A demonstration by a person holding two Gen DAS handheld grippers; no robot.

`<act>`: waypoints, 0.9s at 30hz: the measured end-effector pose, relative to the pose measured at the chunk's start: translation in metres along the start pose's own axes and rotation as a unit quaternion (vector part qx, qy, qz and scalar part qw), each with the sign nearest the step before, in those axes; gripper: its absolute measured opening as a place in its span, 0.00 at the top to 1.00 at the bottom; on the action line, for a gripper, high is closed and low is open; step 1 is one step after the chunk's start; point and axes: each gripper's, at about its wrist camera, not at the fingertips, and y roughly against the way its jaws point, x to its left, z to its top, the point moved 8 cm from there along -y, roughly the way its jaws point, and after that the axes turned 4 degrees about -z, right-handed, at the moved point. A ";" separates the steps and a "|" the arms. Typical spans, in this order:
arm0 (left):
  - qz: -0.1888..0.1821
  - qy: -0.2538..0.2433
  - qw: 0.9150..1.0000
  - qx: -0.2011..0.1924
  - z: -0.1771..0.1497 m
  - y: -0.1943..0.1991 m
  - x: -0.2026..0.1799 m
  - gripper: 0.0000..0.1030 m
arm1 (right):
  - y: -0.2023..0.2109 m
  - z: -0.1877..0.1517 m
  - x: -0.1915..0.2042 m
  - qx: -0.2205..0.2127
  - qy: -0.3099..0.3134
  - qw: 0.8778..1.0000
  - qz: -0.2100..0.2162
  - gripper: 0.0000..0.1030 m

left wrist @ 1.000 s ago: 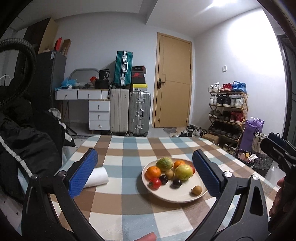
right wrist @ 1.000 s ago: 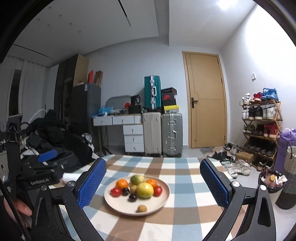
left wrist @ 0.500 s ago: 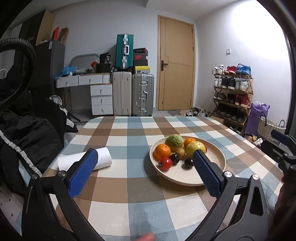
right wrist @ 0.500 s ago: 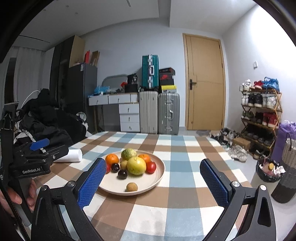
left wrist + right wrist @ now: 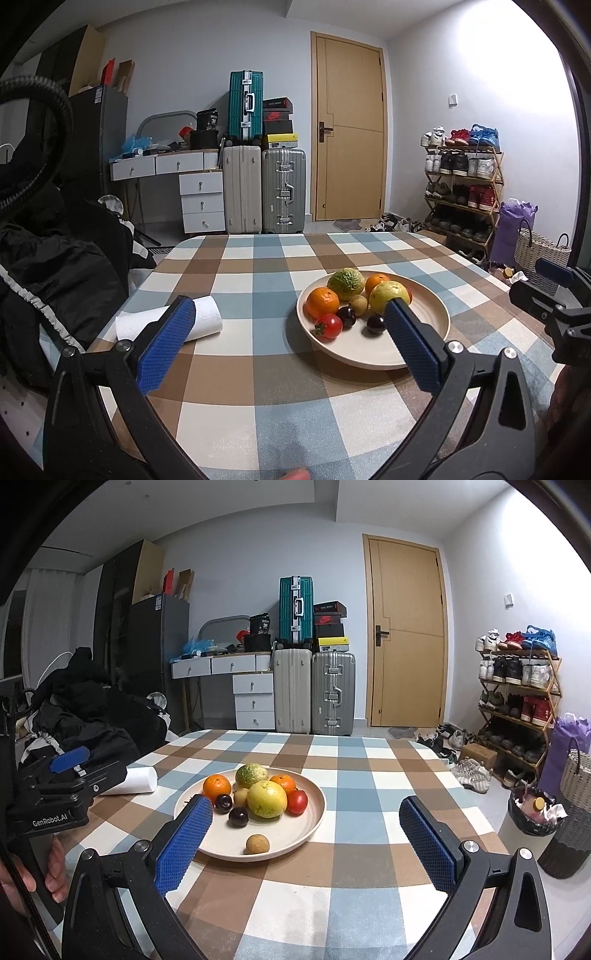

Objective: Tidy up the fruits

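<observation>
Both of your tools are spread wide and carry nothing: the left tool (image 5: 284,332) and the right tool (image 5: 304,827) hang low over the checkered table (image 5: 354,775). Just ahead of the right tool stands the beige plate (image 5: 314,819) with the fruits. Nearest on it lies a small brown fruit (image 5: 257,843), alone by the rim. Behind it are two dark plums (image 5: 238,816), a yellow-green fruit (image 5: 266,798), a tomato (image 5: 296,802) and two oranges (image 5: 217,787).

I think the round fruits may roll if a finger pushes the heap, and a hard squeeze may bruise the tomato.

Only the right view shows the small brown fruit; in the left view the tool's finger hides it. The left view shows the paper roll (image 5: 207,317) better.
</observation>
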 end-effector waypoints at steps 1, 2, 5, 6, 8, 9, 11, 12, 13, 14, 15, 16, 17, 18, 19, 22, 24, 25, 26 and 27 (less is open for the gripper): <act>-0.001 0.000 1.000 0.000 0.000 0.000 0.000 0.01 | 0.000 0.000 0.000 0.000 0.000 1.000 0.001 0.00; -0.001 0.000 1.000 0.000 -0.001 -0.002 0.000 0.01 | -0.001 0.000 0.000 0.000 -0.001 1.000 0.002 0.00; 0.000 0.000 1.000 0.000 -0.001 -0.002 0.000 0.01 | -0.001 0.000 0.001 0.000 0.000 1.000 0.004 0.00; 0.000 0.000 1.000 0.000 0.000 -0.001 0.000 0.01 | -0.001 0.000 0.001 0.000 -0.001 1.000 0.004 0.00; 0.000 0.000 1.000 0.000 -0.001 -0.002 0.000 0.01 | -0.002 0.000 0.001 0.000 -0.001 1.000 0.004 0.00; 0.001 0.000 1.000 -0.001 0.000 0.001 0.000 0.01 | -0.002 0.000 0.001 0.000 0.000 1.000 0.004 0.00; 0.000 0.000 1.000 0.000 -0.001 0.000 0.000 0.01 | -0.002 0.000 0.001 0.000 -0.001 1.000 0.004 0.00; -0.001 0.000 1.000 0.000 0.000 0.001 -0.001 0.01 | -0.002 0.000 0.001 -0.001 -0.001 1.000 0.004 0.00; -0.002 0.000 1.000 0.000 0.000 0.000 -0.001 0.01 | -0.001 0.000 0.001 -0.001 -0.001 1.000 0.004 0.00; -0.002 0.000 1.000 0.000 -0.001 0.000 -0.001 0.01 | -0.002 0.000 0.001 0.000 -0.001 1.000 0.004 0.00; -0.001 0.000 1.000 0.000 0.000 0.001 -0.001 0.01 | -0.002 0.000 0.001 0.000 -0.001 1.000 0.004 0.00; 0.000 0.000 1.000 0.000 0.000 0.001 -0.001 0.01 | -0.002 0.000 0.001 0.000 -0.001 1.000 0.004 0.00; 0.001 0.000 1.000 -0.001 0.000 0.001 0.000 0.01 | -0.002 0.000 0.001 -0.001 -0.001 1.000 0.004 0.00; 0.001 0.000 1.000 0.000 0.000 0.000 0.000 0.01 | -0.002 0.000 0.001 0.000 -0.001 1.000 0.004 0.00; 0.000 0.000 1.000 0.000 0.000 0.000 -0.001 0.01 | -0.001 0.000 0.001 0.000 -0.001 1.000 0.004 0.00; 0.000 0.000 1.000 -0.001 0.000 0.000 0.000 0.01 | -0.001 0.000 0.001 0.000 -0.001 1.000 0.004 0.00; 0.000 0.000 1.000 0.000 0.000 0.000 -0.001 0.01 | -0.001 0.000 0.001 0.000 -0.001 1.000 0.004 0.00; 0.000 0.000 1.000 0.000 -0.001 0.000 -0.001 0.01 | -0.002 0.000 0.001 0.000 -0.001 1.000 0.004 0.00; 0.000 0.000 1.000 0.000 -0.001 0.000 -0.001 0.01 | -0.002 0.000 0.001 0.000 -0.001 1.000 0.004 0.00; 0.000 0.000 1.000 -0.001 0.000 0.000 0.000 0.01 | -0.001 0.000 0.001 0.000 -0.001 1.000 0.004 0.00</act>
